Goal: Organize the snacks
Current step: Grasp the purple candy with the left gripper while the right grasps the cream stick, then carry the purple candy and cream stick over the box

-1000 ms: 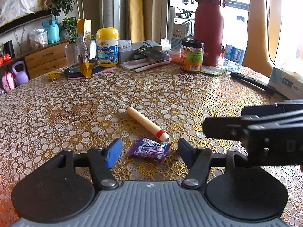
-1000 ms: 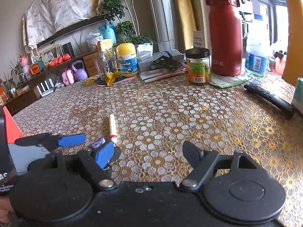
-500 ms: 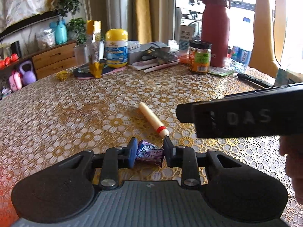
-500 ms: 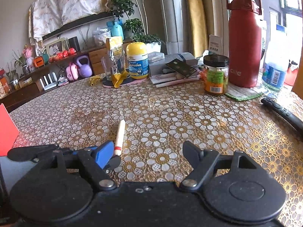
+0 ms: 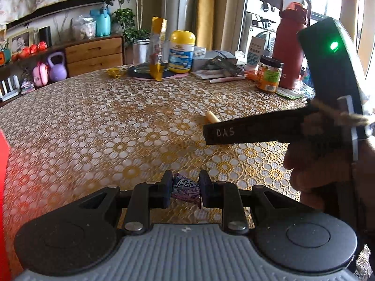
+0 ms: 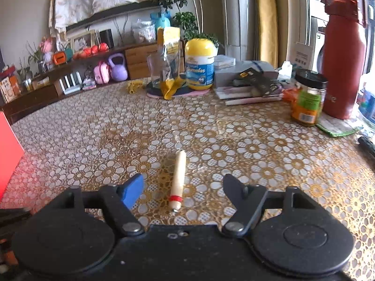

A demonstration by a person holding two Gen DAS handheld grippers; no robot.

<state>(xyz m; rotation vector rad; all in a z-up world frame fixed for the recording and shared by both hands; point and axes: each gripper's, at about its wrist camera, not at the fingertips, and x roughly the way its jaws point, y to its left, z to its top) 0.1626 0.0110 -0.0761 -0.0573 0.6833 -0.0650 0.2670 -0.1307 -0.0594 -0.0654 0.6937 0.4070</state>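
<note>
Two views differ: our left gripper (image 5: 185, 190) clamps a purple candy (image 5: 186, 189); only our closing right gripper (image 6: 182, 188) shows the whole sausage stick (image 6: 178, 177), at twelve o'clock, untouched.

A purple-wrapped candy (image 5: 186, 187) sits pinched near the camera; a cream sausage stick (image 6: 178, 179), red-banded, lies lengthwise on the tablecloth.

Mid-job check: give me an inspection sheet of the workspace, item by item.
Surface: table under gold floral lace cover.
Job's things: purple candy clamped; sausage stick lying loose.
Clutter: gummies bottle, jar, red flask, glass, papers.
Grippers: left gripper shut on the candy; right gripper closing, straddling the sausage stick, pads not touching.
Cables: nothing seen.
Surroundings: wooden sideboard, purple kettlebell, plants, curtains.
</note>
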